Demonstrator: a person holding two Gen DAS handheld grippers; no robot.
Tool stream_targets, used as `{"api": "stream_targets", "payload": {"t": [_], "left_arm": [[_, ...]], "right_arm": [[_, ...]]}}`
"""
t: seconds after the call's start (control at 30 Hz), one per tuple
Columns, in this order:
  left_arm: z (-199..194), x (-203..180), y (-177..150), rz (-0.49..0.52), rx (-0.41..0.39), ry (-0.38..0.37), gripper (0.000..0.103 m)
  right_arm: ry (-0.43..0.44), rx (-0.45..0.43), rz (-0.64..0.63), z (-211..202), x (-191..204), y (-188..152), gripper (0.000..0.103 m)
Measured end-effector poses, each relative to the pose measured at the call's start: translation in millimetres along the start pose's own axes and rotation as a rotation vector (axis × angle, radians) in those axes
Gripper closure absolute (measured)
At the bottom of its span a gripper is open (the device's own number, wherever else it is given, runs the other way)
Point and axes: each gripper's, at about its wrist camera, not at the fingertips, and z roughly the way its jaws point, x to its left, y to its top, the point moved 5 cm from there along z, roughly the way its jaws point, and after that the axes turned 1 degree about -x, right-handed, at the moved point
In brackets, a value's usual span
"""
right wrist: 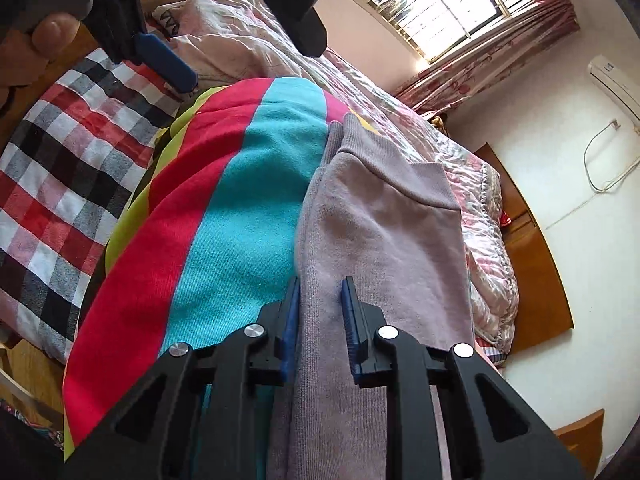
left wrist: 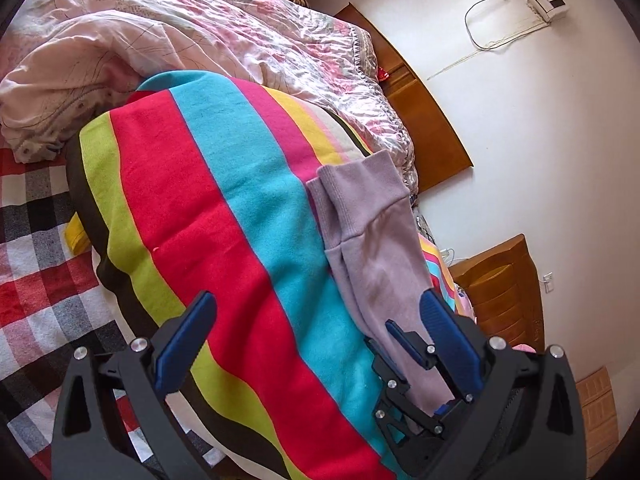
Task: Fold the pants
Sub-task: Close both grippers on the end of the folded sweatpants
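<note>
Pants: lilac sweatpants (right wrist: 384,216) lying on the striped blanket (right wrist: 248,184)
Right claw (right wrist: 322,300): narrow, pinching the sweatpants
Left claw (left wrist: 320,312): wide, empty, over the blanket

Working in home bedroom. Ahead of my claws: bed with red-black-white checked sheet (left wrist: 36,264), striped blanket (left wrist: 224,216) spread over it, crumpled pink floral quilt (left wrist: 168,28) beyond. Wooden headboard (left wrist: 424,96) against white wall off right of left claw, wooden nightstand (left wrist: 500,284) beside it. Barred window (right wrist: 436,4), floral curtain (right wrist: 492,44), wall air conditioner (right wrist: 616,80) up right of right claw.
</note>
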Motion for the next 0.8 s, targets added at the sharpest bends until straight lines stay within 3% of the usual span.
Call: {"api": "stream_targets", "payload": {"t": [0.2,0.33,0.43,0.47,0.53,0.57,0.63,0.7,0.8], "left_arm": [[42.7,-23.9,-5.9,-0.063,0.129,-0.215,0.002],[82.0,-35.5,-1.4,-0.091,0.187,-0.265,0.002],[101.7,-36.4,12.1,-0.104,0.158,-0.264,0.005],[106.4,-36.8,18.8,-0.095,0.141,-0.259,0.011],[114.2,-36.4,28.7,-0.084,0.130,-0.238,0.044],[117.4,-35.0,32.4,-0.089,0.129,-0.240,0.050],[119.7,-27.5,36.6,-0.092,0.122,-0.206,0.074],[119.4,-22.5,36.2,-0.082,0.121,-0.212,0.079],[119.9,-22.1,34.5,-0.050,0.102,-0.203,0.084]], "right_arm": [[0.054,-0.063,0.221,-15.9,-32.1,4.0,0.091],[0.065,-0.061,0.214,-14.0,-29.3,5.4,0.091],[0.075,-0.077,0.227,-16.5,-31.2,8.5,0.092],[0.086,-0.080,0.234,-15.4,-30.0,10.1,0.092],[0.152,-0.072,0.245,-14.7,-28.5,10.7,0.091],[0.197,-0.053,0.249,-14.4,-28.0,9.9,0.087],[0.309,-0.070,0.324,-22.5,-39.1,6.6,0.048],[0.380,-0.076,0.438,-22.9,-65.9,-2.9,0.029],[0.343,-0.029,0.555,-4.5,-116.5,-26.9,0.034]]}}
